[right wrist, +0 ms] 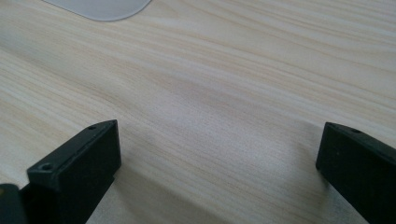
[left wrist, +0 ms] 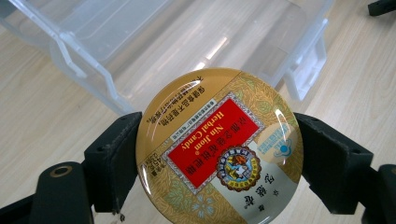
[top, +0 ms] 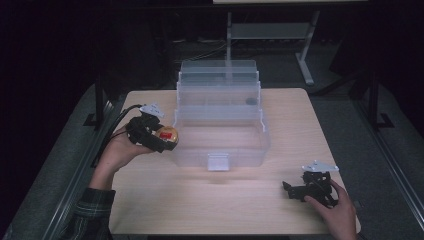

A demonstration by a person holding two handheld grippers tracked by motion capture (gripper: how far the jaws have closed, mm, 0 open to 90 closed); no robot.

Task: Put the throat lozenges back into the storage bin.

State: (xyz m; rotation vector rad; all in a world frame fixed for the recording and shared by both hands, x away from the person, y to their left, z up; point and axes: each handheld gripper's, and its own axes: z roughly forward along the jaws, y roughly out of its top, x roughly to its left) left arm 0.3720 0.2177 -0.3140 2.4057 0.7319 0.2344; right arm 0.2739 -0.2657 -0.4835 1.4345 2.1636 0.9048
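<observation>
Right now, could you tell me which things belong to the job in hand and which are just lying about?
In the job, apparently:
left tool, shut on the candy tin
clear plastic box, open beside it

Lying about:
right tool, open, low over the table
dark round thing in the box's upper tray

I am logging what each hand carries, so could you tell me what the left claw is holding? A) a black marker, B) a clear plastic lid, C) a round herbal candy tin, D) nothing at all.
C: in the left gripper view the left claw has its two black jaws pressed against opposite edges of the round herbal candy tin, held beside the clear plastic box.
</observation>
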